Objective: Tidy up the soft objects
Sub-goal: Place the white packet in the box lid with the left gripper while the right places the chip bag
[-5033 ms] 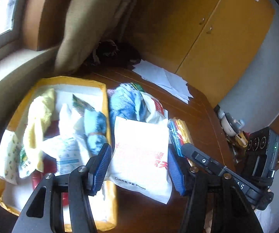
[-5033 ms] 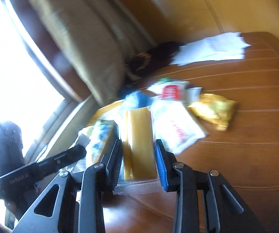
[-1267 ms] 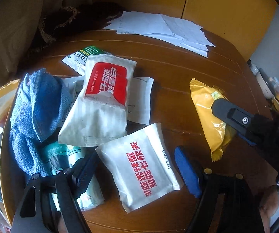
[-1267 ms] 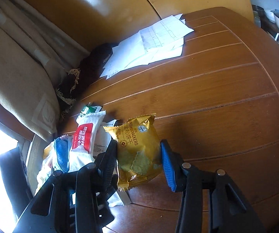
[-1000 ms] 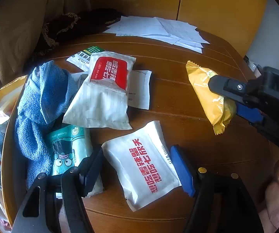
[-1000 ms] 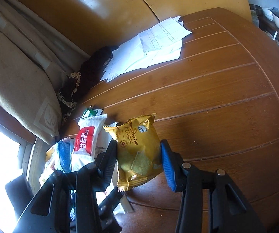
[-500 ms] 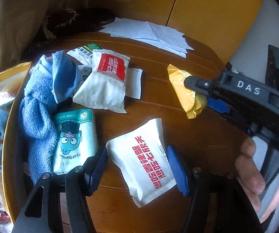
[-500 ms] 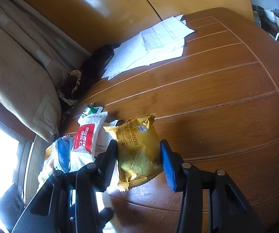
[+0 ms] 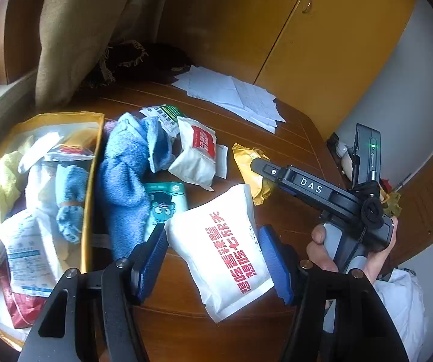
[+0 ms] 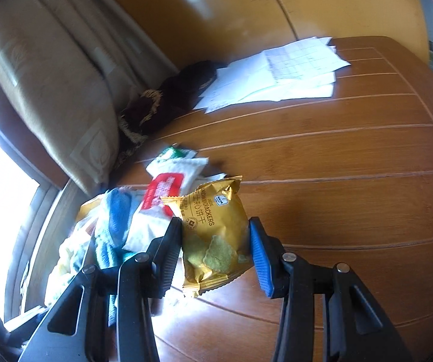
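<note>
Pinching a puffy white packet (image 9: 225, 250) with red lettering, the left gripper (image 9: 213, 256) hovers beside the yellow box (image 9: 91, 181); the right gripper (image 10: 214, 253) clamps a crinkled gold cracker bag (image 10: 213, 235).

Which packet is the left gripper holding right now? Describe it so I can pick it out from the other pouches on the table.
On the brown wooden table, just right of the yellow box and the crumpled blue towel, the left gripper clamps a puffy white packet. Its face carries big red characters straight on white, whereas the neighbouring white pouch has a solid red label and the snack pack is gold.
</note>
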